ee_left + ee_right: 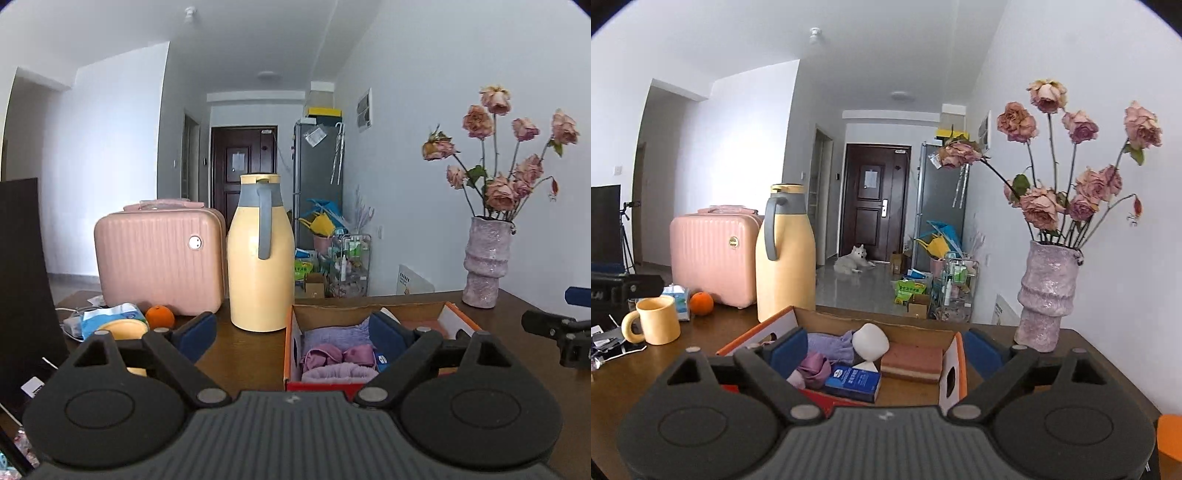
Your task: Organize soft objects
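Soft objects sit in an orange-edged cardboard box (951, 373) on the brown table (701, 339), right btwn the right gripper (886, 350) fingers, which are spread wide w/ nothing held. Nearest the fingertips: a blue tissue pack (852, 382), just beside the left pad a pink satin pouch (812, 367), and toward the right pad a pink layered sponge (911, 362). Slightly farther in: a lilac towel (827, 343) and a white foam block (870, 343) touching the pack's far side.

Left gripper (291, 336) also spread wide, empty; its right finger (388, 336) hangs over the box's left half, left finger (195, 334) over bare table. Btwn them and just past: folded lilac cloth and the pouch inside the box.

Beyond the fingers: yellow thermos jug (260, 254) just behind the box, pink case (159, 258) left of it, an orange (159, 316) and yellow mug (657, 320) near the left pad. Right of the box, a pink vase (1047, 295) w/ dried roses (1082, 158). Far back, a white dog (851, 263) lies by the dark door (873, 199).
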`<state>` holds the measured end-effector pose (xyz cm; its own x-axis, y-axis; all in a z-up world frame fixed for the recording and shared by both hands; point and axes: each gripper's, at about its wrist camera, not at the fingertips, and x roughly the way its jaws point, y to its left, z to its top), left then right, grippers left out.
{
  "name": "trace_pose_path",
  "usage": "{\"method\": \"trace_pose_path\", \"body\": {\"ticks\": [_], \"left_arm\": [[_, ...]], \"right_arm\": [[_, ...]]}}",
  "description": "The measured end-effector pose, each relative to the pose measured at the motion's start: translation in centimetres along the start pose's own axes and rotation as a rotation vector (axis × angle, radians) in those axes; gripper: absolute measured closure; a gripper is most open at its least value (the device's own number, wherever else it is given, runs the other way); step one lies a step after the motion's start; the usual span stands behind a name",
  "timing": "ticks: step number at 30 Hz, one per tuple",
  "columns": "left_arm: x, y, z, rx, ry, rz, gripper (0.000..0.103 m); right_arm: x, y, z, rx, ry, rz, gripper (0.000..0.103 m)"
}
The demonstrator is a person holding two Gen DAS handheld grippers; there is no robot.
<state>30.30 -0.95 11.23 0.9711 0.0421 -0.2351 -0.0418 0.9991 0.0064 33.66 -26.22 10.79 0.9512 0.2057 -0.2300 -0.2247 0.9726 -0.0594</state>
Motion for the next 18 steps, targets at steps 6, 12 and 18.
{"method": "trace_pose_path", "body": {"ticks": [6,12,18], "left_arm": [[-4.3,-0.6,-1.9,0.066,-0.019,0.006,0.008],[-11.8,-0.8,-5.8,0.019,-0.057,-0.063,0.0],[-17.6,-1.2,-11.0,0.052,-0.039,-0.07,0.0]], "right_arm": [[-3.2,0.5,-1.3,0.023,-0.01,-0.018,0.011],[-9.8,0.7,-3.9,0.036,-0.042,-0.02,0.004],[-17.2,1.2,-9.0,0.049,-0.04,0.039,0.004]]}}
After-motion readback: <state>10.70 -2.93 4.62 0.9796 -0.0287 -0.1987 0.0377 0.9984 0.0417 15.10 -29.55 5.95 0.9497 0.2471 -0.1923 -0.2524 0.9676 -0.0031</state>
